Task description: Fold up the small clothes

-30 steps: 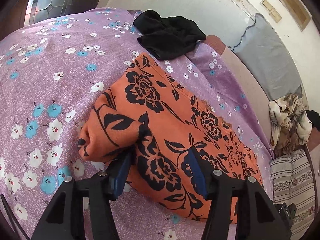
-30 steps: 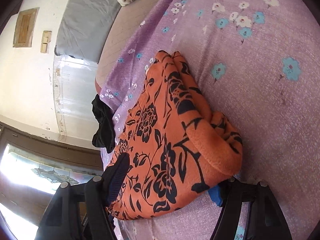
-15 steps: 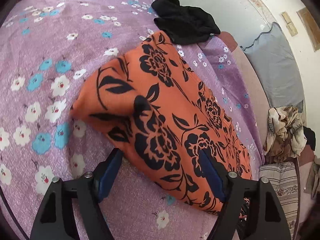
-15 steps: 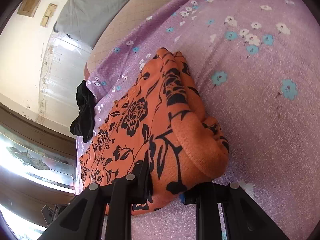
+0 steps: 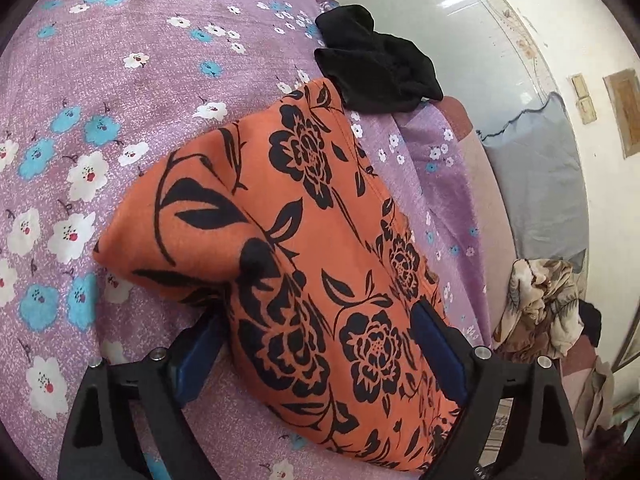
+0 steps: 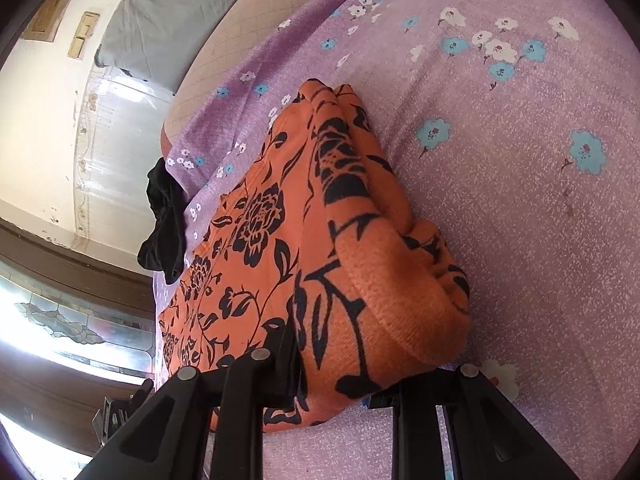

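Compared with a second ago, the left gripper (image 5: 316,344) has let go of the orange floral garment (image 5: 304,248): its jaws are opening, now wide, with the folded cloth lying loose between the blue pads (image 5: 440,356). The right gripper (image 6: 340,380), then spread around the garment's rolled edge, is now narrow and pinching that edge (image 6: 380,320). The garment lies folded on the purple flowered bedsheet (image 5: 120,92), flatter at its near left corner than before. A black garment (image 5: 376,68) sits just beyond its far end, at the bed's edge. A crumpled beige patterned cloth (image 5: 540,304) lies well apart, by the grey pillow (image 5: 536,192).
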The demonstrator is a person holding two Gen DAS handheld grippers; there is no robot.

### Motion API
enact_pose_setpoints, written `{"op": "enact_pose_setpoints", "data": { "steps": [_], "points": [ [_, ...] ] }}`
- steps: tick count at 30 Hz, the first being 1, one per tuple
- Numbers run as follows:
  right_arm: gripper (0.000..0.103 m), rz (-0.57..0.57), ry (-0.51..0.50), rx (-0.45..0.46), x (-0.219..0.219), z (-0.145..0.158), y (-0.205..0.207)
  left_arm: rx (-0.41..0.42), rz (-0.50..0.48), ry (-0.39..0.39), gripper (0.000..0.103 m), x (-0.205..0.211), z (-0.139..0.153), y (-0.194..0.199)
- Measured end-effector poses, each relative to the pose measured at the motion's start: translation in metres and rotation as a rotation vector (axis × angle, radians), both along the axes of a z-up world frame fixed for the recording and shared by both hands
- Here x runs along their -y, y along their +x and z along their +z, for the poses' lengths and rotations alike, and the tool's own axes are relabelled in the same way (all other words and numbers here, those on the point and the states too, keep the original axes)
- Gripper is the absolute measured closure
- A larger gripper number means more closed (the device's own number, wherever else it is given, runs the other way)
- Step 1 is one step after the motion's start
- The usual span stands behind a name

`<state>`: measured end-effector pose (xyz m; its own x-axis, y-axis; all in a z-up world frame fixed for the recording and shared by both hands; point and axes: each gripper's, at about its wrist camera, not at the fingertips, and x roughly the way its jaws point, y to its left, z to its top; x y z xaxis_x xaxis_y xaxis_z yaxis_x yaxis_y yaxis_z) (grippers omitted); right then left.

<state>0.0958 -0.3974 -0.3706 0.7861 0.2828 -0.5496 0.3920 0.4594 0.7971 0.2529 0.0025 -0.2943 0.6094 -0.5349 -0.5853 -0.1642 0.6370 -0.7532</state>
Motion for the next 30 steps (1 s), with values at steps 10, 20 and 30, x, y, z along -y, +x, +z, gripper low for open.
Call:
{"op": "enact_pose_setpoints", "data": {
  "steps": [10, 20, 30],
  "points": [
    [0.080, -0.005, 0.005, 0.005, -0.001, 0.000, -0.002, 0.021, 0.002, 0.143, 0.046, 0.005, 0.001, -0.002],
    [0.080, -0.004, -0.010, 0.009, -0.003, 0.001, -0.003, 0.009, -0.036, 0.160, 0.077, 0.007, -0.006, 0.014],
    [0.086, -0.046, -0.274, 0.093, -0.018, 0.047, -0.015, 0.126, -0.080, 0.122, 0.083, 0.005, 0.028, 0.000]
  ]
}}
